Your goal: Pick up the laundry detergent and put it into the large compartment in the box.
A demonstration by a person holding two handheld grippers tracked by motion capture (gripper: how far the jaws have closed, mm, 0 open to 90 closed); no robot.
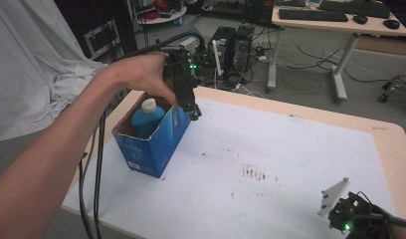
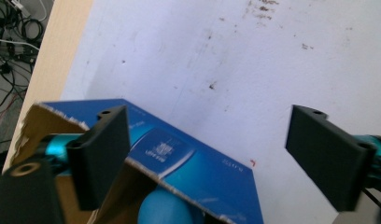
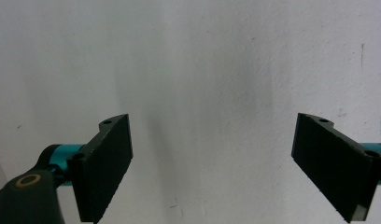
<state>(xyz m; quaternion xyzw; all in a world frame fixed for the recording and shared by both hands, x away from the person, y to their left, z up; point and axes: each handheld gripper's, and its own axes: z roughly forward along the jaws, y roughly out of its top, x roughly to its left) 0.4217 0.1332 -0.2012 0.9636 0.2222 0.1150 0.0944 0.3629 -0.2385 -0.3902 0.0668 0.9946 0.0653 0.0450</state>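
Observation:
A blue cardboard box (image 1: 156,139) stands open-topped at the table's far left, with a blue bottle with a white cap (image 1: 147,118) upright inside it. My left gripper (image 1: 191,107) hovers just above the box's far right rim, open and holding nothing. In the left gripper view its jaws stand wide apart over the box's blue wall (image 2: 188,163), with the bottle's blue body (image 2: 163,210) below. My right gripper (image 1: 353,219) rests low at the table's near right corner. In the right gripper view (image 3: 212,168) its jaws are spread wide over bare white table cover.
A white sheet (image 1: 270,159) covers the wooden table (image 1: 395,144) and carries brown stains (image 1: 253,173) near the middle. Black cables (image 1: 96,169) hang off the left edge. Beyond the table stand computer towers (image 1: 236,42) and a desk with keyboards (image 1: 313,15).

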